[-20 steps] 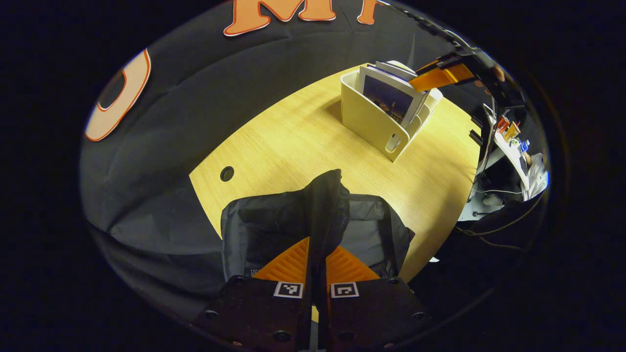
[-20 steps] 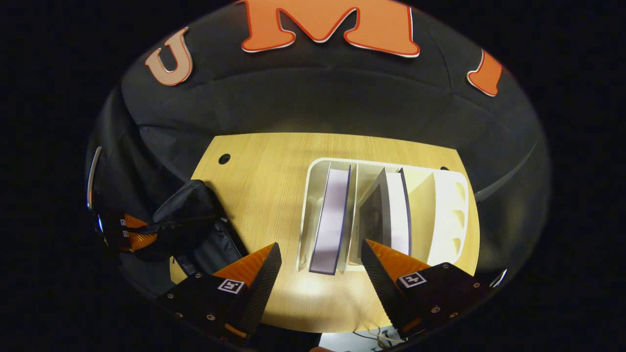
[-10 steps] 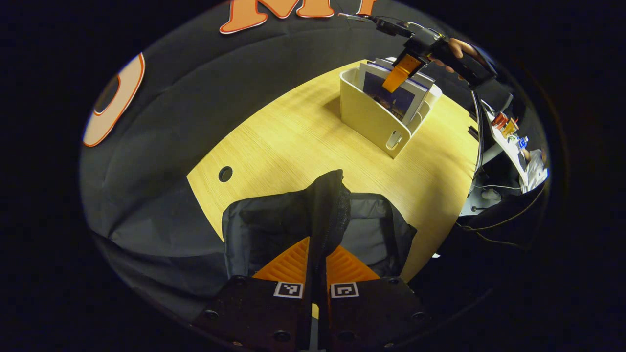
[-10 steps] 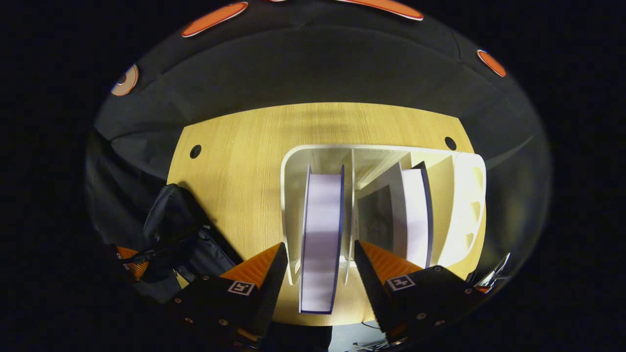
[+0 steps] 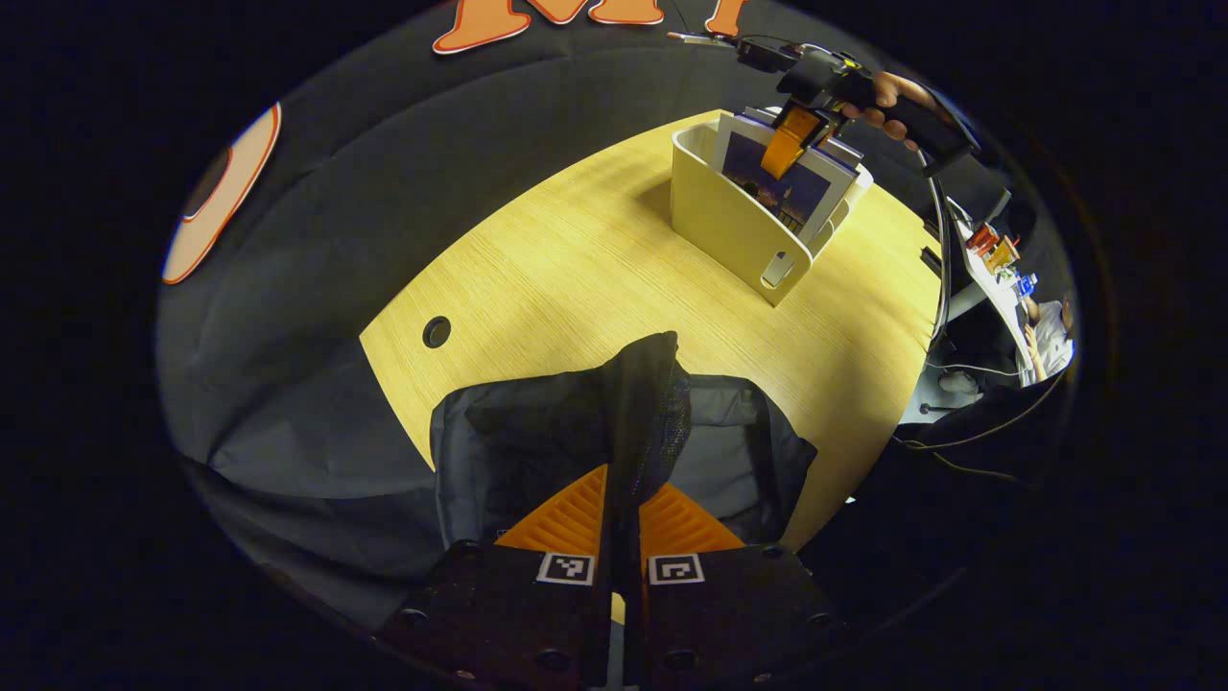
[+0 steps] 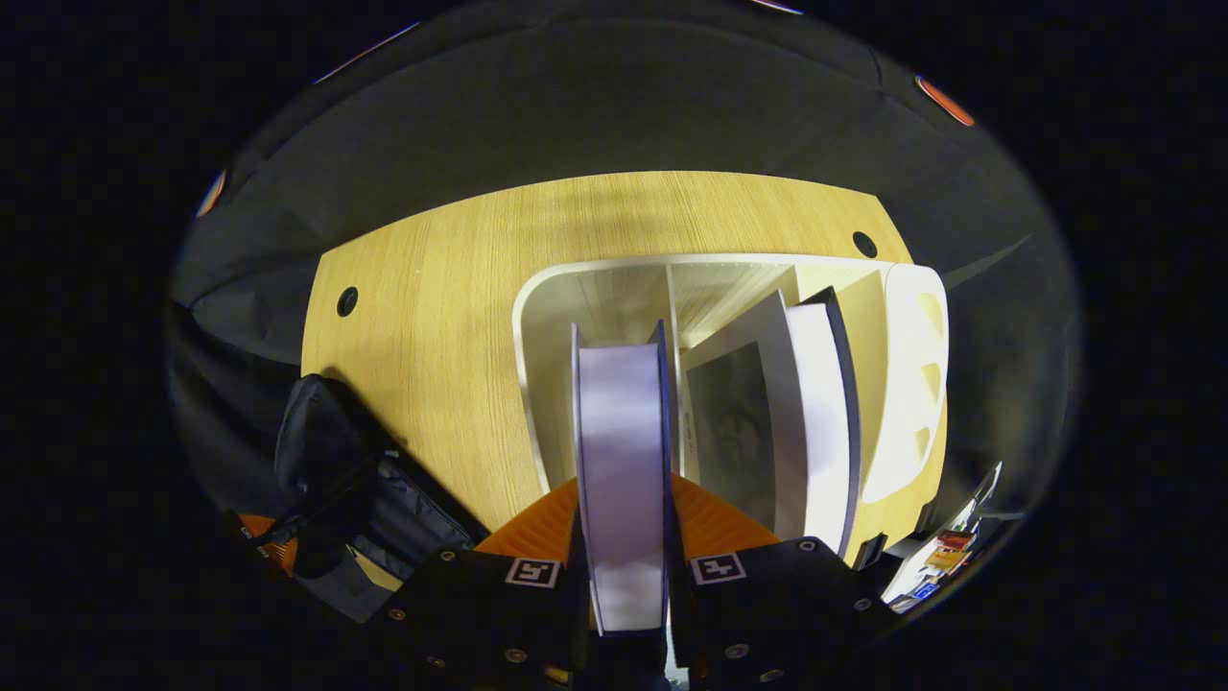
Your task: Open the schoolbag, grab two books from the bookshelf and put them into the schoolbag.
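I am closing my right gripper (image 6: 624, 537) on the first book (image 6: 622, 451) — it is standing on edge in the shelf's (image 6: 537, 384) left slot, page edge up toward me, and my jaws are flanking its two covers at the near end. Whether both are pressing yet I cannot tell. The book's long axis is running straight away from me, in line with my fingers, so the pull, as I judge it, is going to be straight up out of the slot without twisting. The second book (image 6: 815, 413) is leaning in the next slot to the right.

My left gripper (image 5: 624, 523) is clenching a fold of the bag (image 5: 537, 441) — jaws shut on the fabric, lifting it at the near edge of the table (image 5: 576, 278). The shelf is sitting near the far right corner, well apart from the bag. My right gripper is the one at the book; the bag lies to its left and nearer me.
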